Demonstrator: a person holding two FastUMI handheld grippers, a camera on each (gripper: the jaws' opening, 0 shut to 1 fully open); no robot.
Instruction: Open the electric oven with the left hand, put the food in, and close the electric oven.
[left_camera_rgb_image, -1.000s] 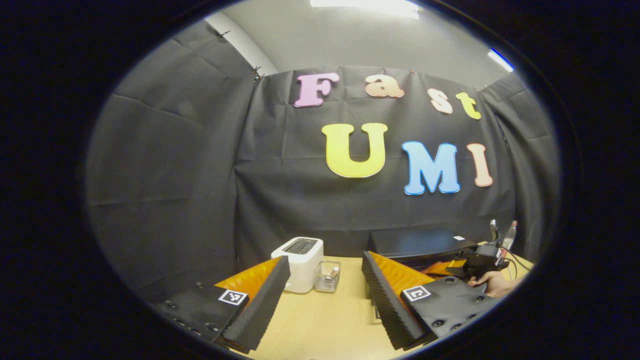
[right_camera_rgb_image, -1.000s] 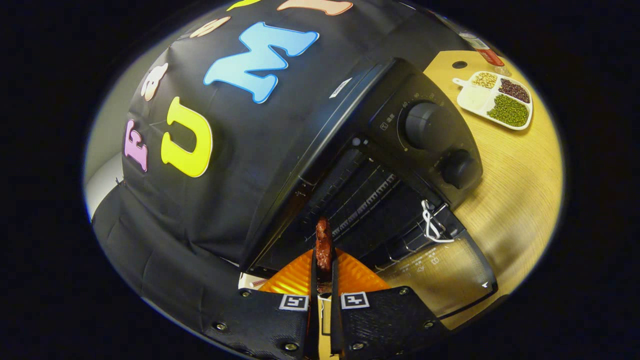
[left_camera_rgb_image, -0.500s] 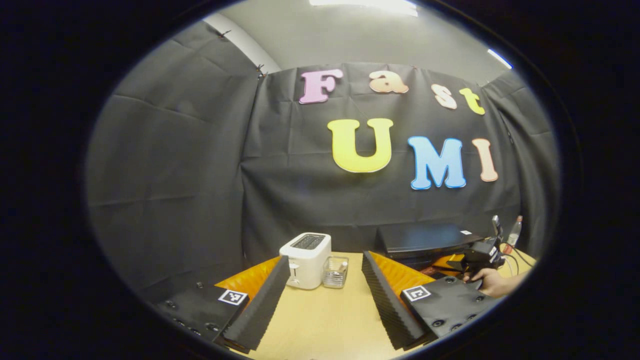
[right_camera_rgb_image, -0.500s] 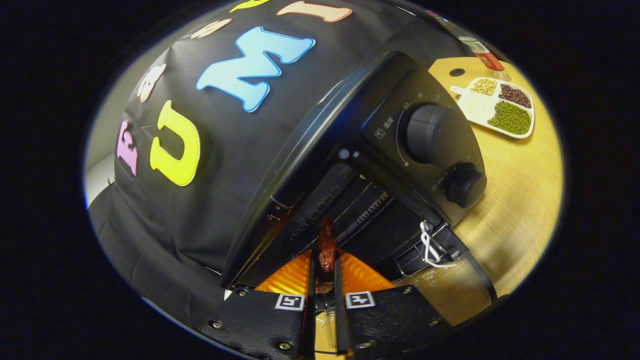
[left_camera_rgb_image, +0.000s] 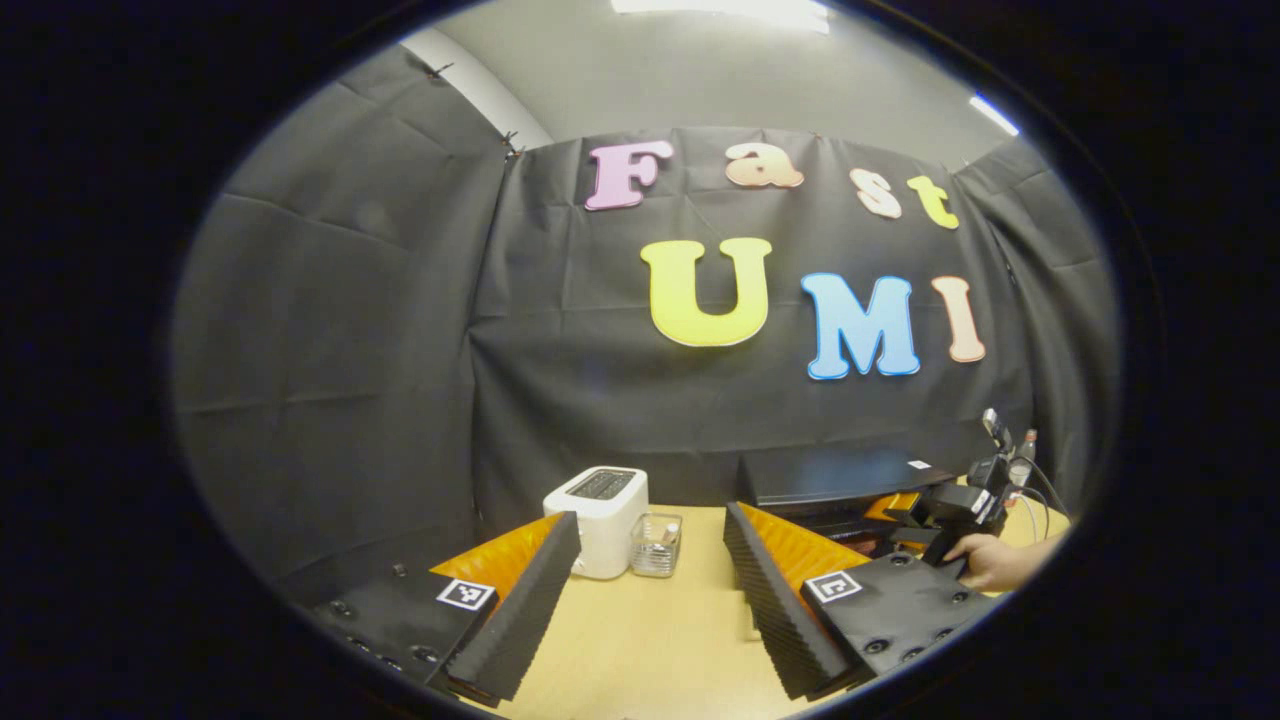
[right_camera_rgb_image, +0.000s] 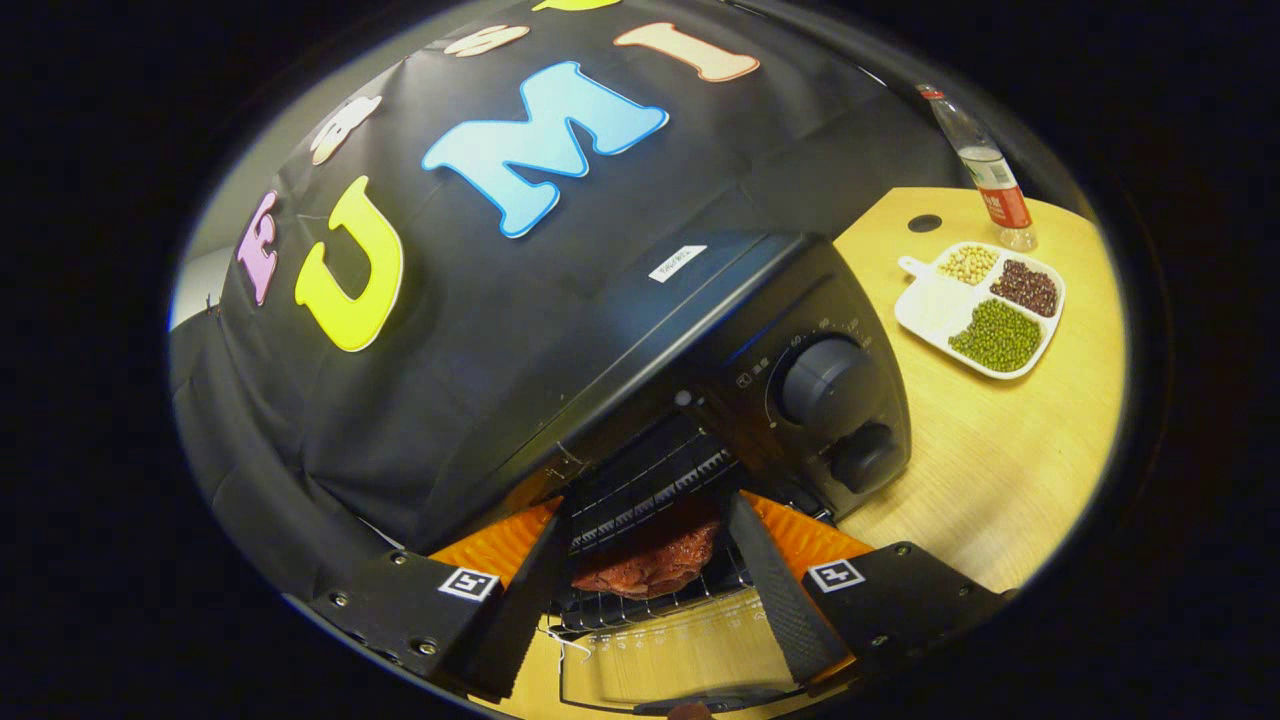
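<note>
Right gripper: spread wide, empty, at the mouth of the oven. Meat: lying flat on the oven rack, apparently free of both fingers. Oven door: down. Left gripper: spread, empty, above the desk. Toaster: at desk's far edge.

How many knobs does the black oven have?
2, both on the oven's front panel in the right gripper view: a big knob above and a smaller knob just below it. Any further down would be hidden by the right gripper.
</note>
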